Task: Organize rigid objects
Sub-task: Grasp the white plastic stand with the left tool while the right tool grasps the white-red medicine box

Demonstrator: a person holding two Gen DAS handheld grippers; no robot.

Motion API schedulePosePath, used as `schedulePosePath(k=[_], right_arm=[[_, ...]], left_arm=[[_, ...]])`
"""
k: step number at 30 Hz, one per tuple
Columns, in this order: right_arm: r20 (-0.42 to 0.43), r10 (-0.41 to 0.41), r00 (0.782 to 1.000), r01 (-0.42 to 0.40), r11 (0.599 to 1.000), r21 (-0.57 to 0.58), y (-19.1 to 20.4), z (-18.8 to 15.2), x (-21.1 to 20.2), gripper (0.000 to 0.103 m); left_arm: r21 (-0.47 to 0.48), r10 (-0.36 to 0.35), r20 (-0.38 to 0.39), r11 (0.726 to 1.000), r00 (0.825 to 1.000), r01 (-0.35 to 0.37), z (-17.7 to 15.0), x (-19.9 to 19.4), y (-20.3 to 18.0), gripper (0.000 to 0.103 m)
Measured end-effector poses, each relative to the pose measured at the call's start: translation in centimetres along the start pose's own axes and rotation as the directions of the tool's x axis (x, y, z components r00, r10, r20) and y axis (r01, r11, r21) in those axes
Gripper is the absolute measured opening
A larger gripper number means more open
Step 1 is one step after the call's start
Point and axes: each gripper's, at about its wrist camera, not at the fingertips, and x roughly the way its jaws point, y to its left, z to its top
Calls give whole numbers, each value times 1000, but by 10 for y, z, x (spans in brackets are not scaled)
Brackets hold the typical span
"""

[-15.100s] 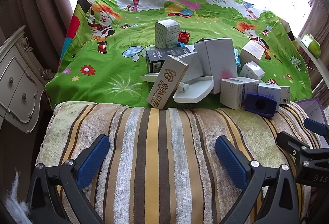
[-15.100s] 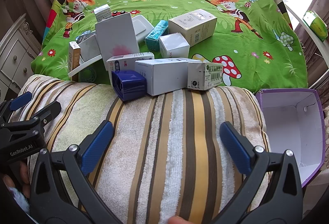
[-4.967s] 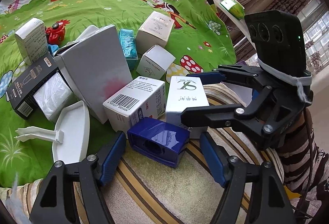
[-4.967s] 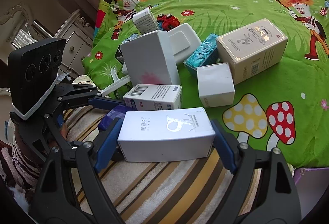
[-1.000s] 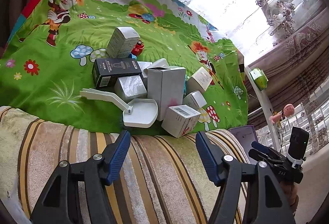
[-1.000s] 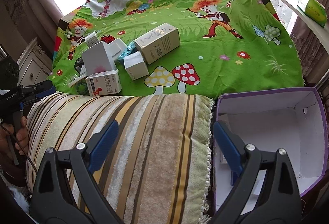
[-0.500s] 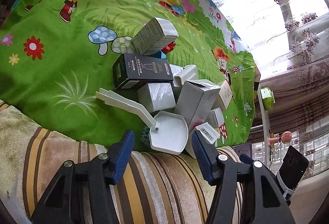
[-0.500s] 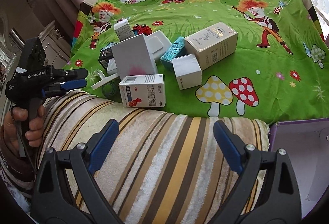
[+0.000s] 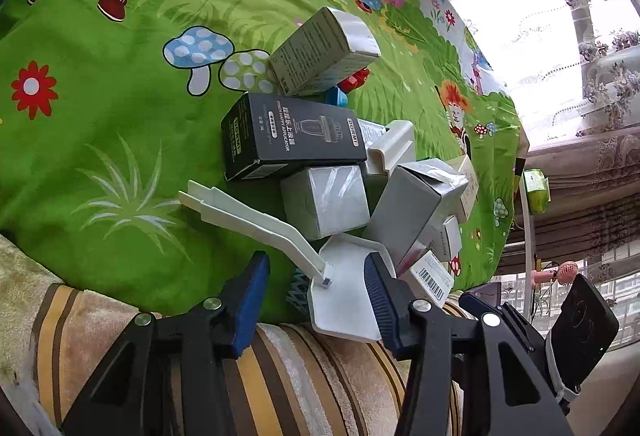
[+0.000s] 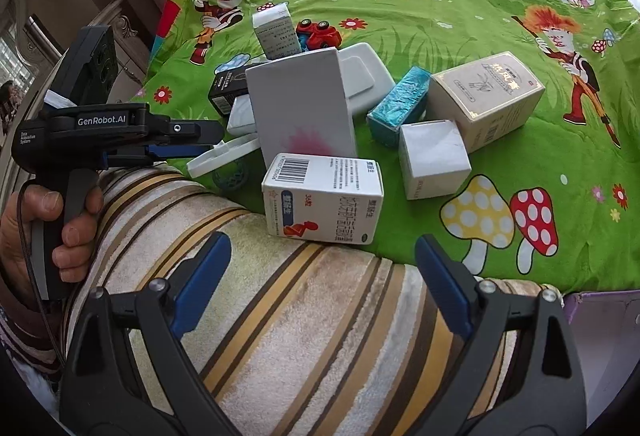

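The left gripper (image 9: 316, 290) reaches over the edge of the striped cushion (image 10: 304, 316) with its jaws half closed and just been narrowing; the white plastic scoop (image 9: 344, 296) lies between the blue pads, its bowl nearly touching the right-hand pad, though neither pad visibly presses on it. The scoop's long handle runs up and to the left from the bowl, across the green cartoon cloth (image 9: 100, 116), its free end pointing away from the gripper. Just beyond the handle lie a black carton (image 9: 292, 144) on its side, its length going left to right, a small foil-wrapped box (image 9: 324, 202), and a tall grey carton (image 9: 416, 208) leaning against the heap.

In the right wrist view a hand (image 10: 44, 232) grips the left tool's handle at the far left. The right gripper (image 10: 322, 278) hovers over the cushion, spread wide with nothing between its pads. Just ahead of it a white medicine box (image 10: 324, 202) with a barcode lies flat, long axis left to right. At the far right, a corner of the purple box (image 10: 600, 320) shows; its contents cannot be seen.
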Motion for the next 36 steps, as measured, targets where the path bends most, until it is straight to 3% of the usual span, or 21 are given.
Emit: schedulePosePath(k=[16,20,25,36], right_arm=[[-54,19,998,-20,1000,-12,4,21,30,94],[-71,22,997,-24,999,-22,5,18,33,74],[-63,30,998,-32,999,-32,5,15,31,73],[12,32,999,-32,999,-38,3,6,8,72]], left_arm=[[-18,-23,-15,1000,1000,23,-1,4,3,20],[-26,-32,-5,999,999,32,-3,1,5,17],[-30,-39,10,999,999,39,-6,-3,3,10],[-40,-44,60,998,997,46,-14,-16,2,10]])
